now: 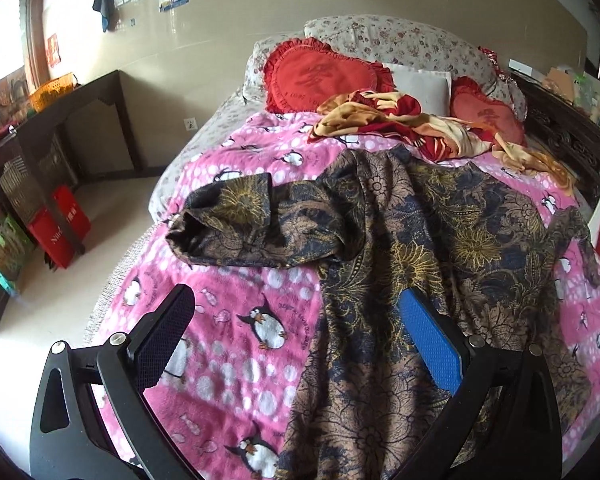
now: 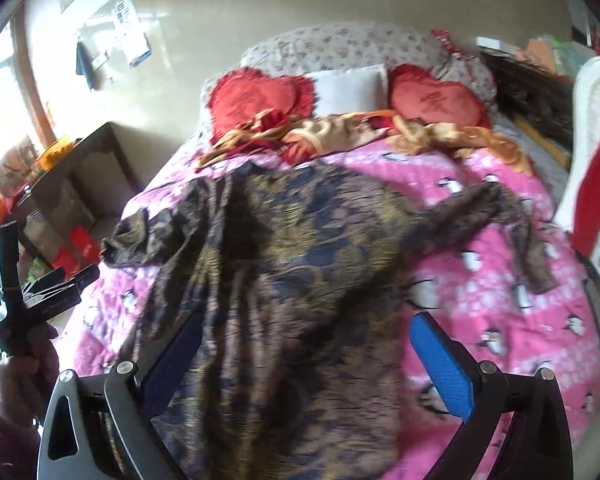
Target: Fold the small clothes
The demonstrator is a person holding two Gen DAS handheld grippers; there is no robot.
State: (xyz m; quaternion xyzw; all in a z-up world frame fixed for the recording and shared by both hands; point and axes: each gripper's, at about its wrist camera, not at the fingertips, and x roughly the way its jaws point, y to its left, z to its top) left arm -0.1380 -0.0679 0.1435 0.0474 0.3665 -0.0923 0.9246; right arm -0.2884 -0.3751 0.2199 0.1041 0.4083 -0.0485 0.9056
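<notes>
A dark floral shirt in brown, navy and gold (image 1: 412,248) lies spread on the pink penguin blanket (image 1: 228,344). Its left sleeve (image 1: 228,220) is folded across toward the body. My left gripper (image 1: 296,304) is open and empty, hovering above the shirt's left edge. In the right wrist view the same shirt (image 2: 284,280) lies below my right gripper (image 2: 308,324), which is open and empty above the shirt's lower body. The right sleeve (image 2: 496,216) stretches out to the right. The left gripper's body (image 2: 24,292) shows at the far left, held in a hand.
Two red heart cushions (image 1: 320,76) (image 1: 484,114), a white pillow (image 1: 420,84) and a crumpled red and gold cloth (image 1: 396,120) lie at the bed's head. A dark desk (image 1: 60,120) and red bags (image 1: 60,224) stand left. A white chair (image 2: 592,128) stands right.
</notes>
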